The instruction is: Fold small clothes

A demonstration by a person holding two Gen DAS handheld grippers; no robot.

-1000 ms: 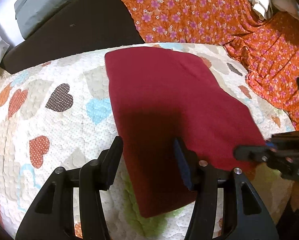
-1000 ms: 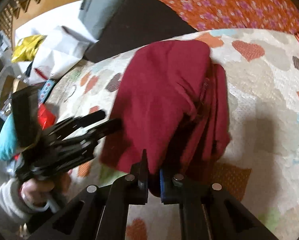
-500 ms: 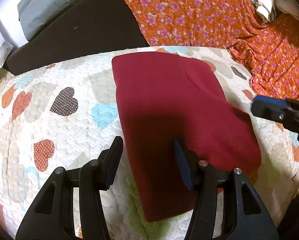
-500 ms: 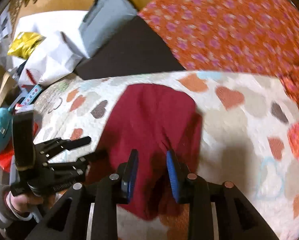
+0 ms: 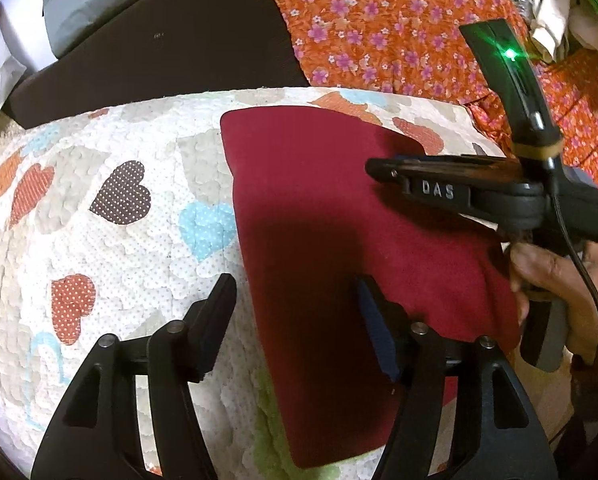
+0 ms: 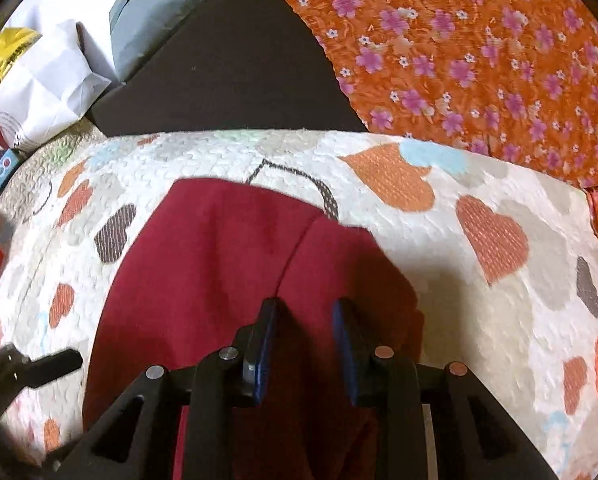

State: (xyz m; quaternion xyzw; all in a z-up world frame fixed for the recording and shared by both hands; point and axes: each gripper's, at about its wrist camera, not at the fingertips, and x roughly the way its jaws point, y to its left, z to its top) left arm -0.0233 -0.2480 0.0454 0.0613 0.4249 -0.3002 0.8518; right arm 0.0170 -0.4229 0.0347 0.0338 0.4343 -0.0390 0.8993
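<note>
A dark red cloth (image 5: pixel 339 216) is laid folded on the heart-print quilt (image 5: pixel 99 208), its long axis running from lower centre toward the upper middle of the frame. The left gripper (image 5: pixel 295 304) is held apart over its near edge; the right gripper (image 6: pixel 303 312), also apart and empty, is positioned above the cloth's right side, equally close.

Red garment (image 6: pixel 227 280) (near end) hidden behind fingers (image 6: pixel 261 344).
</note>
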